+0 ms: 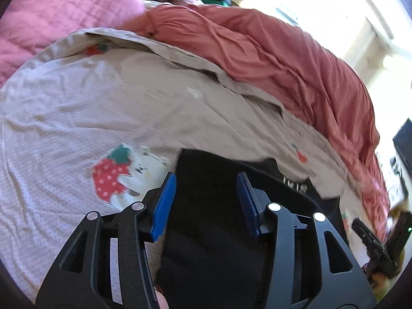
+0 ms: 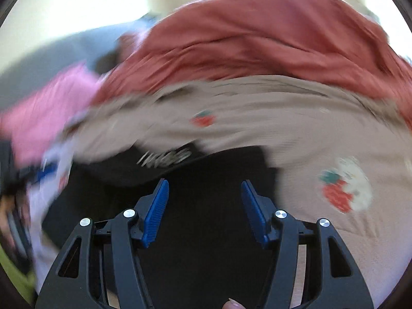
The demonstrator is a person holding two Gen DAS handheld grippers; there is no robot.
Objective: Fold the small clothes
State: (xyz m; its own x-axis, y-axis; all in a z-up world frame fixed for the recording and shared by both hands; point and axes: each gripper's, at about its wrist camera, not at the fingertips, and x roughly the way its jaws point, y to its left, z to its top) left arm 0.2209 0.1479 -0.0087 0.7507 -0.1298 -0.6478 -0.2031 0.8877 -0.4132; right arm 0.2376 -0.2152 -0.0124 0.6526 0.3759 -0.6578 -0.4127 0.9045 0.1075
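Two grippers are hovering over one black garment (image 1: 219,180) that is lying on the bed, on a beige sheet (image 1: 128,103) printed with strawberries. The left gripper (image 1: 206,200) is standing with its blue pads spread wide, nothing between them, and the right gripper (image 2: 204,211) is showing the same wide gap and is also holding nothing. In the left wrist view the black cloth is reaching up from the bottom edge to just past the fingertips, with white lettering (image 1: 294,184) showing near its far right corner. In the right wrist view the same garment (image 2: 206,180) is filling the lower middle, its lettering (image 2: 164,158) lying toward the far left; that view is smeared, so the fabric's folds are hard to read.

Judging by how flat and limp it is lying, the garment is looking light, soft and floppy, likely a thin knit that is going to sag and drape the moment it is lifted. It is not fragile, but a single layer could be slipping out of a shallow pinch. The sensible places to take hold are looking like the two far corners or the far hem, one gripper at each, pinching the edge well in so that both layers are coming along. A red-orange blanket (image 1: 283,59) is bunching up beyond the sheet, and a pink quilt (image 1: 64,13) is lying to the far left, both well apart from the black cloth.
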